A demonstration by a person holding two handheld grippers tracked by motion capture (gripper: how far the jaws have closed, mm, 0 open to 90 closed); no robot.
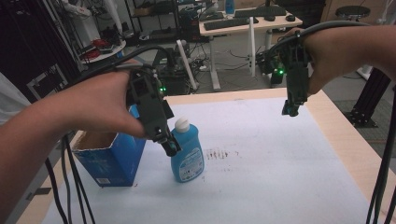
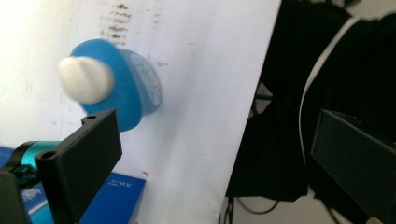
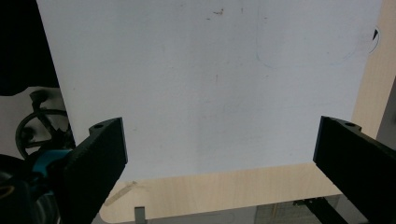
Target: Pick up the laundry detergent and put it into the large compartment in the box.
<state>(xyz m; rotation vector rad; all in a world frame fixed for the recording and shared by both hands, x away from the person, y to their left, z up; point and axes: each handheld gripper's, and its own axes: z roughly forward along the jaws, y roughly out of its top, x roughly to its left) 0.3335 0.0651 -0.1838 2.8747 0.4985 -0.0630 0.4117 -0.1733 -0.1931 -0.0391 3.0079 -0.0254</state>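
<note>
A blue soap bottle [image 1: 187,154] with a white cap [image 1: 181,124] stands upright on the white table cover, right of an open blue box [image 1: 113,156]. My left gripper [image 1: 170,147] hovers just left of the bottle, pointing down. In the left gripper view its jaws stand wide apart, with the bottle [image 2: 126,88] and its cap [image 2: 86,79] off to the left of the gap, free of the jaws. My right gripper [image 1: 291,108] hangs over the far right part of the table. In the right gripper view its jaws are spread wide over the bare white cover [image 3: 210,84].
The white cover [image 1: 261,168] lies on a wooden table [image 1: 343,135] and carries a dark smudge [image 1: 215,153] right of the bottle. Cables [image 1: 379,191] trail down at both sides. Desks and equipment stand beyond the far edge.
</note>
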